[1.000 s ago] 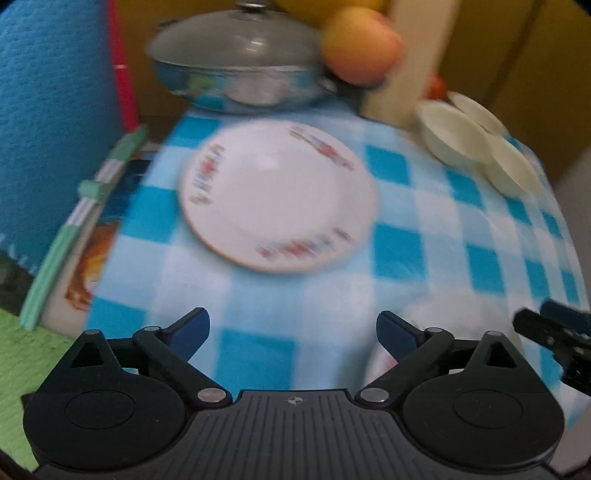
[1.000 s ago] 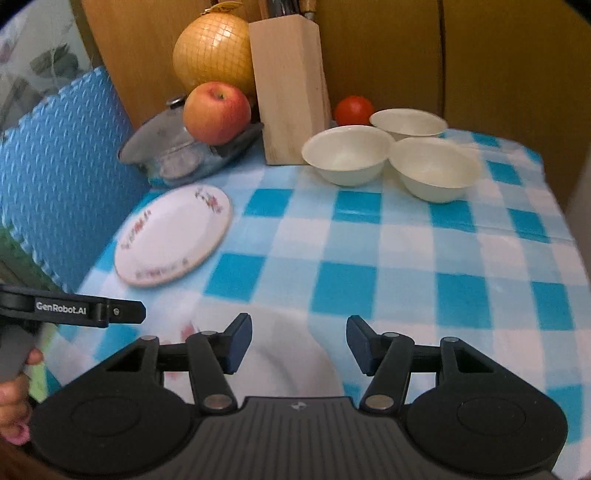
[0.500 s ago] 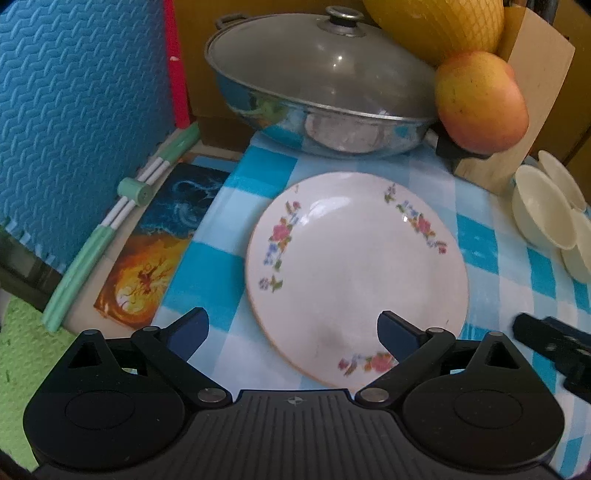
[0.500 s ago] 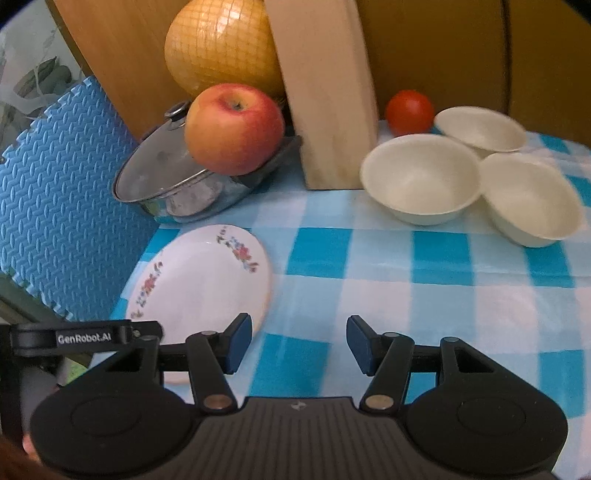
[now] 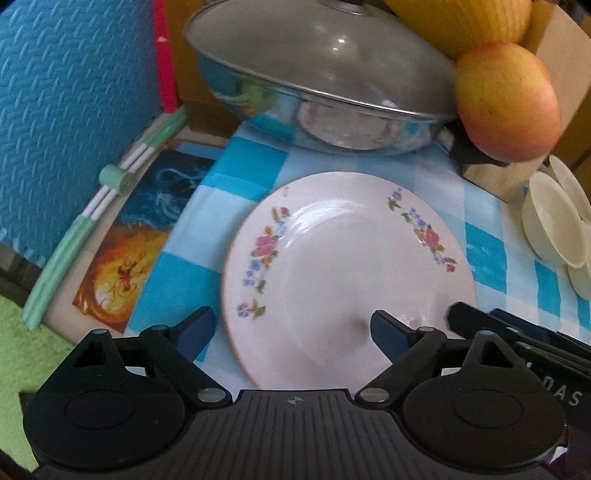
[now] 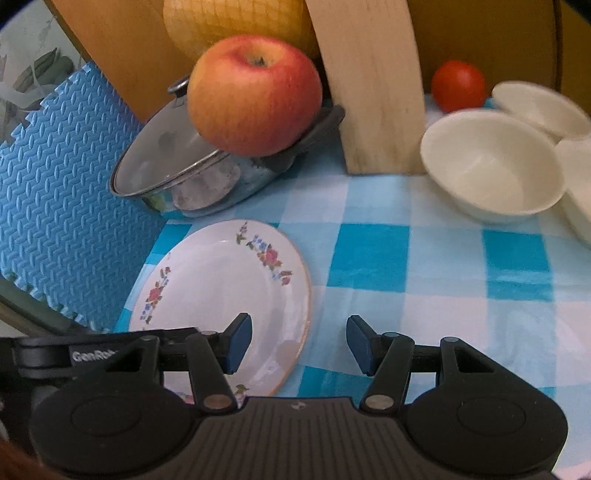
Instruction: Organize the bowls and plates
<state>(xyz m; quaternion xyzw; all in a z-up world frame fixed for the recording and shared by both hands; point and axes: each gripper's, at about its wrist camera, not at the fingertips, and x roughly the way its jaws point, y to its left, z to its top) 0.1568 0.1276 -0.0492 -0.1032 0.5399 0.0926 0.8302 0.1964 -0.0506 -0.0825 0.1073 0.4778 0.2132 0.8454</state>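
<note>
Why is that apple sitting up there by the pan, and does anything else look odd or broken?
The apple is perched on the pan's handle, against the lid, an unsteady spot for round fruit. Otherwise nothing stands out: the flowered plate lies flat and whole on the checked cloth, and the bowls sit upright, unspilled.

The near rim of the floral plate (image 5: 347, 266) is hidden under the body of the left claw (image 5: 291, 328). To the right of the plate, the cream bowls (image 5: 550, 221) are cut by the picture's edge. Behind the plate, the pan lid (image 5: 314, 55) loses its knob at the top edge, and the netted yellow fruit (image 5: 465, 18) is cut there too.

In the right wrist view, the left claw's arm (image 6: 92, 350) covers the plate's near-left rim, and its white lettering is partly hidden. The far bowls (image 6: 535, 103) are blurred.
</note>
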